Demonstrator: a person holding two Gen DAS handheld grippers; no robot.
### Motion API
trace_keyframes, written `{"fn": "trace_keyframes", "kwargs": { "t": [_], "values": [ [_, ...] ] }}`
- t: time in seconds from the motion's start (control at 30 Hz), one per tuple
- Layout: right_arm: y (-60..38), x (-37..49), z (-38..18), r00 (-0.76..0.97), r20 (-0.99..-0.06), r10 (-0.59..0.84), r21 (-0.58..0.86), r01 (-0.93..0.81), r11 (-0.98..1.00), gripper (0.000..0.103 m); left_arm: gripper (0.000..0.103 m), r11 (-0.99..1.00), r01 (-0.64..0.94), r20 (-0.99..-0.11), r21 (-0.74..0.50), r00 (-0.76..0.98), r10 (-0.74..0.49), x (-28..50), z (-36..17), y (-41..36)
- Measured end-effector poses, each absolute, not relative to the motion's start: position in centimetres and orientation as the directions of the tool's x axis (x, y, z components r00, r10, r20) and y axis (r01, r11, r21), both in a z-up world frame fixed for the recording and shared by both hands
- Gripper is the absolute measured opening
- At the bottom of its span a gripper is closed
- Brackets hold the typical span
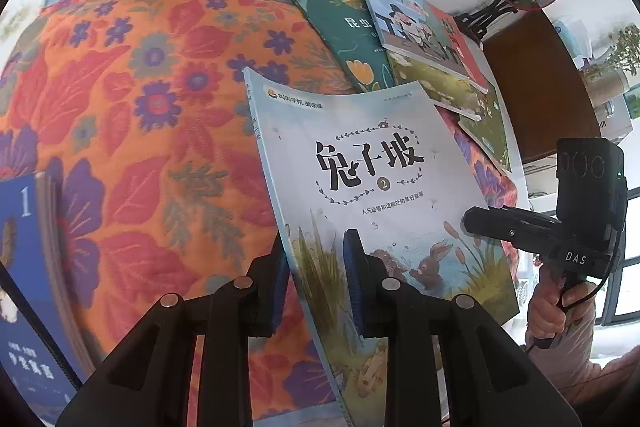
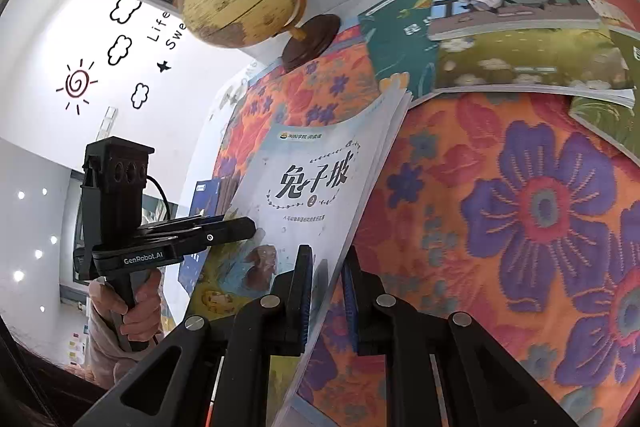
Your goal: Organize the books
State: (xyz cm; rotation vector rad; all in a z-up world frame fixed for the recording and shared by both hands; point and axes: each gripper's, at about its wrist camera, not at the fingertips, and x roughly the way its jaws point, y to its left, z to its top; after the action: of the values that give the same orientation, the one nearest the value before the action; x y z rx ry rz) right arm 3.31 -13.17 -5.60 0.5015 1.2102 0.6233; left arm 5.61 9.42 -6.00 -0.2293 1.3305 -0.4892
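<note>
Rabbit book [image 1: 360, 163] lifted off floral cloth [image 1: 140, 115], left claw [image 1: 316, 259] grasping spine edge, right claw [image 2: 328, 283] grasping opposite edge.

Left hand-held gripper [image 1: 316, 267]: jaws nearly closed, blue-padded fingers [image 1: 354, 259] either side of a thin cover's left edge, one pad above, one beneath. Fingers point forward and slightly up in its own view.

Right hand-held gripper [image 2: 326, 283]: same posture on the opposite edge, blue pads [image 2: 306, 279] pinching from both faces, jaws narrow.

Seen from the right wrist, the left hand [image 2: 140, 311] wraps the unit's vertical grip in a fist, sleeve pale pink. Seen from the left wrist, the right hand [image 1: 550, 311] grips likewise, fingers curled round the handle, unit held level, fingers aimed inward.
</note>
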Motion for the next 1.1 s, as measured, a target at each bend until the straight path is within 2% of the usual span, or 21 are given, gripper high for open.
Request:
{"fn": "trace_keyframes", "kwargs": {
  "t": [0.5,1.1],
  "values": [
    [-7.1,2.0,-2.9,0.24,-0.692,0.681,0.642,-0.227,0.732,0.014,0.023,0.886,0.212,-0.862,-0.413,0.222,-0.455,3.6,-3.4,14.9],
    [5.2,1.5,-0.1,0.197,-0.645,0.738,0.67,-0.318,0.671,0.014,0.023,0.918,0.137,-0.854,-0.373,0.336,-0.397,0.7,0.6,27.2]
  ]
}}
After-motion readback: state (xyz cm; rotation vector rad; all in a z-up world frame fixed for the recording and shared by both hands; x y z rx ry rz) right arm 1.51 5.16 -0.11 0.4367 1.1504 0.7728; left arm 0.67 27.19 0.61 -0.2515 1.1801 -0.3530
